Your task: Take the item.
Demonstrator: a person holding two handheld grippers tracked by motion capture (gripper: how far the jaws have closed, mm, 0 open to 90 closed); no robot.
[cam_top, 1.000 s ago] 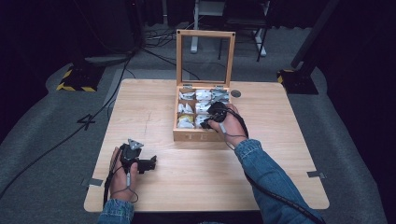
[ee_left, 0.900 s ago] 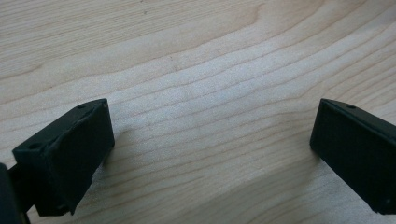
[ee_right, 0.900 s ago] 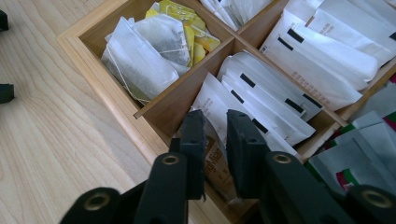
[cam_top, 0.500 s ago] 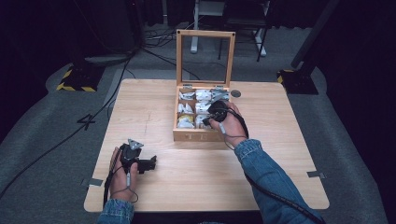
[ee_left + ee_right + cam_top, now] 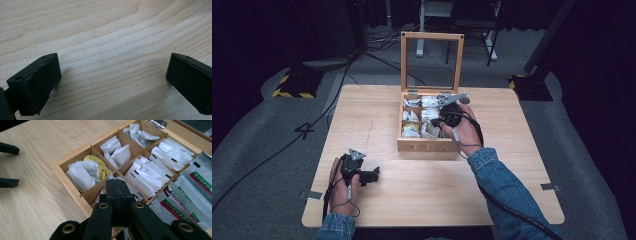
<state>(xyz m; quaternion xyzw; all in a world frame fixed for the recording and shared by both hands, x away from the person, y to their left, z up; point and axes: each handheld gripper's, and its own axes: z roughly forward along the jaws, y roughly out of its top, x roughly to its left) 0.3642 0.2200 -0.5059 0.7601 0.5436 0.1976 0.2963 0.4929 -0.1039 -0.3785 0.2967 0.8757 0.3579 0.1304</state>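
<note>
A wooden tea box (image 5: 428, 146) stands at the table's back centre, its glass-paned lid (image 5: 431, 36) raised upright. Dividers split it into compartments of tea bags: white and yellow packets (image 5: 85, 173), white paper sachets (image 5: 147, 176), foil packets with green and red stripes (image 5: 185, 200). My right gripper (image 5: 435, 122) hovers over the box's right front part. Its jaws are pressed together (image 5: 117, 185) just above a front compartment, with nothing visible between them. My left gripper (image 5: 373, 176) rests on the table at the near left, wide open (image 5: 113, 75) over bare wood.
The light wooden table (image 5: 512, 165) has bare surface around the box and tape tabs at its near corners. A small round dark object (image 5: 464, 100) lies behind the box at the right. Cables and stand feet cover the grey floor beyond.
My right gripper has drifted slightly toward the back of the box. The left hand and its gripper have stayed still.
</note>
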